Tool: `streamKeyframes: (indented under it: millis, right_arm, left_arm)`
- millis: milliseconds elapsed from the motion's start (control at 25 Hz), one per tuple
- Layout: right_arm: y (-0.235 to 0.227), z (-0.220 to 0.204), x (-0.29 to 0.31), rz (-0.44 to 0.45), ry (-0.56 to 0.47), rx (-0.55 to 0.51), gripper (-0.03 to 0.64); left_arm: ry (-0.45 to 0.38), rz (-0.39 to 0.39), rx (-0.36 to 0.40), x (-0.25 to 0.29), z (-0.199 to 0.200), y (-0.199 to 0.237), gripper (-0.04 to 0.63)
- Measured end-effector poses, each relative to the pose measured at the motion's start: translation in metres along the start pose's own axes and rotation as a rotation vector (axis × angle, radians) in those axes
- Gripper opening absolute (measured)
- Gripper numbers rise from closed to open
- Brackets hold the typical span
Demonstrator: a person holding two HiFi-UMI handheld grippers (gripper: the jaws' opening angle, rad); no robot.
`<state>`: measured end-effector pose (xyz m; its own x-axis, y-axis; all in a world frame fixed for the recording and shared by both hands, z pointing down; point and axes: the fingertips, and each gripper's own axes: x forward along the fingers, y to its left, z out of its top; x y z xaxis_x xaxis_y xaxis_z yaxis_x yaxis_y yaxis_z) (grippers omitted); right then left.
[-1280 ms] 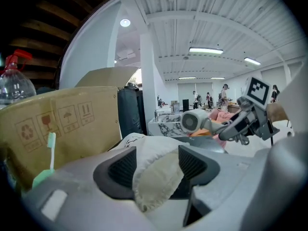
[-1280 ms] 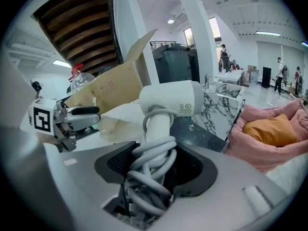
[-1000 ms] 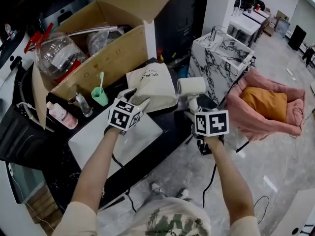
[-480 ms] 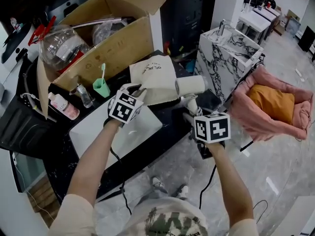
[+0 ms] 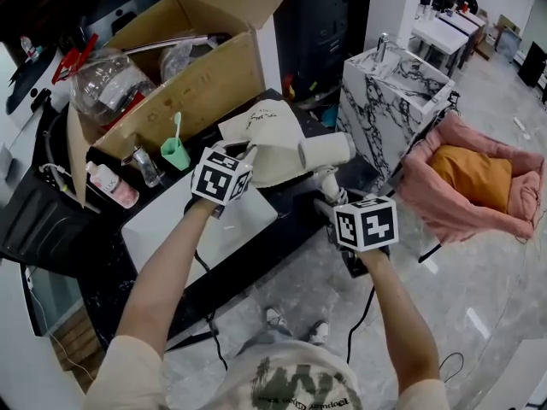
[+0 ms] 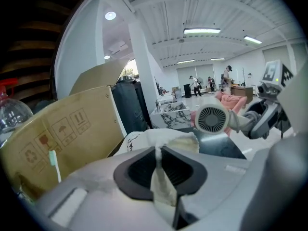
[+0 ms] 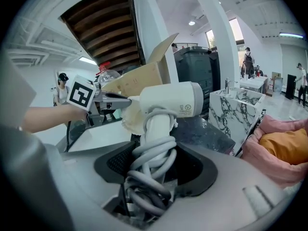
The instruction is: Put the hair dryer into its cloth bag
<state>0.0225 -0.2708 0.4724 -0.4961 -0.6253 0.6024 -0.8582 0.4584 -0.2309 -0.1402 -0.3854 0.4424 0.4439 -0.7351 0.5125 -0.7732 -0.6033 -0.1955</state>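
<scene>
The cream cloth bag (image 5: 272, 139) lies on the black table's far part. My left gripper (image 5: 248, 154) is at the bag's near edge, its jaws closing with a fold of the cloth (image 6: 162, 177) pinched between the pads. My right gripper (image 5: 329, 196) is shut on the handle of the white hair dryer (image 5: 325, 150), which has its grey cord (image 7: 149, 167) wound around the handle. The dryer's barrel (image 7: 168, 100) lies level, just right of the bag (image 7: 129, 120), and its rear grille (image 6: 211, 119) faces the left gripper.
An open cardboard box (image 5: 197, 75) with a clear jug stands behind the bag. A green cup with a toothbrush (image 5: 174, 152) and a pink bottle (image 5: 111, 186) sit to the left. At the right are a marble block (image 5: 393, 84) and a pink pet bed (image 5: 479, 186).
The left jaws have closed on the bag's edge and raised it slightly. The dryer in the right gripper has shifted a little left toward the bag.
</scene>
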Motion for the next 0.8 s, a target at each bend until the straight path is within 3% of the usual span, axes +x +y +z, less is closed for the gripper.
streamKeyframes:
  millis: [560,800]
  right_arm:
    - [0.008,-0.021,-0.012,0.054,0.027,-0.021,0.256]
    - [0.023,-0.037,-0.012,0.121,0.076,-0.045,0.258]
  left_arm:
    - [-0.001,0.016,-0.09,0.0,0.037,-0.012,0.038]
    - [-0.001,0.014,-0.081,-0.003,0.045,-0.016,0.038]
